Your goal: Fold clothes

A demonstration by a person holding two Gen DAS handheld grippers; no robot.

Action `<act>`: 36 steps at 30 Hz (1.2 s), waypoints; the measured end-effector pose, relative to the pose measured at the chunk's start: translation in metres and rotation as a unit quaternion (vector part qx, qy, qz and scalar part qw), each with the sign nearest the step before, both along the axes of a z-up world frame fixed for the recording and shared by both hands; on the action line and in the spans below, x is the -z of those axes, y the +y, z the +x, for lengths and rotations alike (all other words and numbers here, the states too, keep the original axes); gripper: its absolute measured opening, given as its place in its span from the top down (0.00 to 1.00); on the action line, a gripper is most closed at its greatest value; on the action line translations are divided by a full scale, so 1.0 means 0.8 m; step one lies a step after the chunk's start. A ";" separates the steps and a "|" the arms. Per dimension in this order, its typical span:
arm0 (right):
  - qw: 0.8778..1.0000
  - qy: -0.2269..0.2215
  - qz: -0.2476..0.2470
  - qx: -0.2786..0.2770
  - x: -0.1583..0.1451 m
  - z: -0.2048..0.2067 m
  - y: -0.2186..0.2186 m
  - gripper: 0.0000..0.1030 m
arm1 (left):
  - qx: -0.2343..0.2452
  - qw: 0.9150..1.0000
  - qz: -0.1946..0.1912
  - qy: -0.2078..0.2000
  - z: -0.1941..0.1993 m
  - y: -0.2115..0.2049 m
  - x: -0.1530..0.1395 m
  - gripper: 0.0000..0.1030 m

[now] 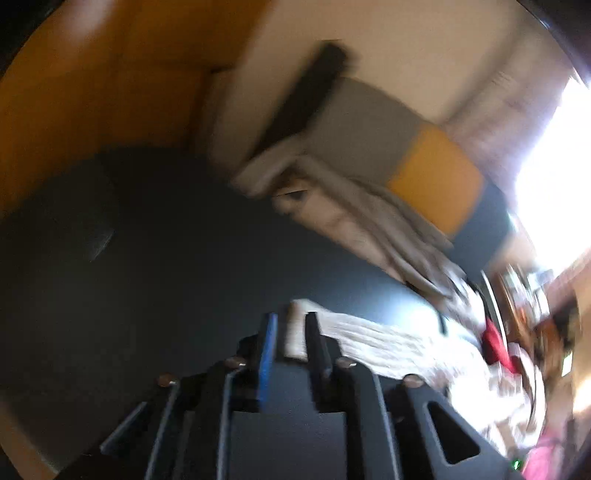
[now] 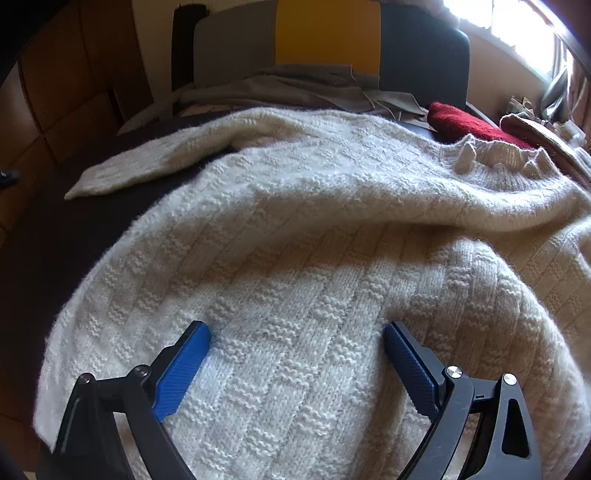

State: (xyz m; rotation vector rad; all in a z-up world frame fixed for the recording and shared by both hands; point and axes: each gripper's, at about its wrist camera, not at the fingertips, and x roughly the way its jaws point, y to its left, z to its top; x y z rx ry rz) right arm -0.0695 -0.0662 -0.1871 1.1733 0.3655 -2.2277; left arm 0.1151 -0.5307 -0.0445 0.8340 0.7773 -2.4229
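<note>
A cream knitted sweater (image 2: 314, 236) lies spread on a dark table (image 2: 55, 258), its neck at the far right and one sleeve (image 2: 147, 162) stretched out to the far left. My right gripper (image 2: 297, 332) is open and rests over the sweater's body, its blue pads (image 2: 184, 362) on either side of the knit. In the blurred left wrist view my left gripper (image 1: 290, 339) is nearly closed around the sleeve's cuff (image 1: 295, 332) above the dark table (image 1: 166, 258); the sleeve trails off to the right.
A red garment (image 2: 469, 122) and beige cloth (image 2: 295, 88) lie behind the sweater. A grey, yellow and dark chair back (image 2: 328, 40) stands at the table's far side. Wooden flooring (image 2: 55, 92) lies to the left. A bright window (image 2: 517, 29) is at the upper right.
</note>
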 end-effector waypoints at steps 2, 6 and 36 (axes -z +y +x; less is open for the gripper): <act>1.000 0.000 -0.002 -0.005 0.001 0.000 -0.001 0.00 | 0.077 0.996 -0.037 -0.009 -0.037 0.048 -0.018 0.77; 1.000 0.001 -0.008 -0.008 0.001 -0.002 0.000 0.00 | 0.220 0.974 -0.026 -0.049 -0.153 0.136 0.000 0.75; 0.995 -0.073 0.036 0.053 -0.013 -0.262 -0.090 0.44 | 0.171 0.958 -0.087 -0.212 -0.288 0.132 0.163 0.73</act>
